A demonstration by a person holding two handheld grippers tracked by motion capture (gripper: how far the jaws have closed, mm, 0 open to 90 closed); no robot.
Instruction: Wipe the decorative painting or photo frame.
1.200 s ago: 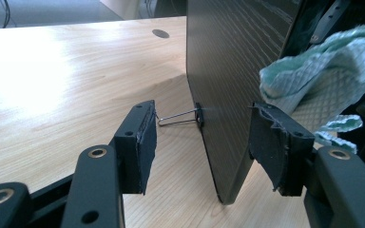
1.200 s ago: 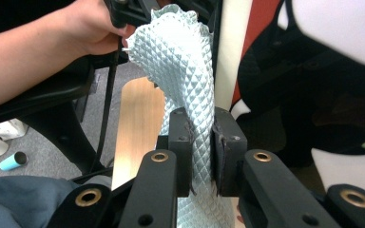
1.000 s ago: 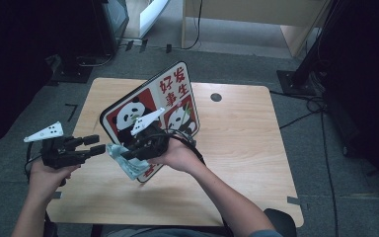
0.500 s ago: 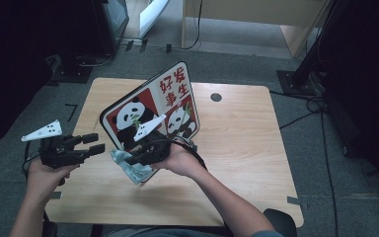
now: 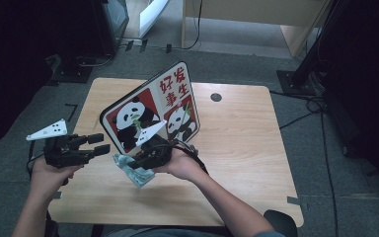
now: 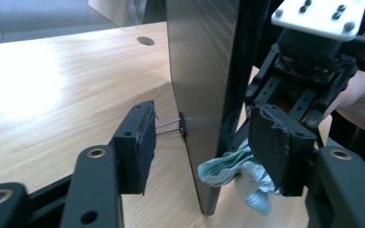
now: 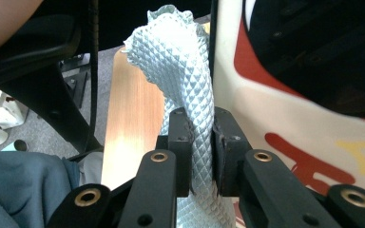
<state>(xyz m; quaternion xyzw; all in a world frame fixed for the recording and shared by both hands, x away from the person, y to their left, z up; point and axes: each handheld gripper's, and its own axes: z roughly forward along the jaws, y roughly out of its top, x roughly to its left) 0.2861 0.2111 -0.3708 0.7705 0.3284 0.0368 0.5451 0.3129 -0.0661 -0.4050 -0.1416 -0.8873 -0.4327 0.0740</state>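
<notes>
Two things matter on this wooden table (image 5: 237, 148): a standing panda sign board (image 5: 150, 111) and a pale green waffle-weave cloth (image 7: 190, 95). The cloth sits pinched tight between the jaws of the right gripper (image 7: 200, 152), bunched against the board's lower front edge. It looks soft, light and limp, so I'd judge it takes any grip but flops wherever it isn't held; a firm bunch near the middle suits wiping. The board looks stiff, thin and glossy in front, dull grey metal behind, propped on a wire stand (image 6: 168, 127), and likely tips if pushed hard. The left gripper (image 6: 204, 147) has its jaws spread wide to either side of the board's edge, touching nothing.
</notes>
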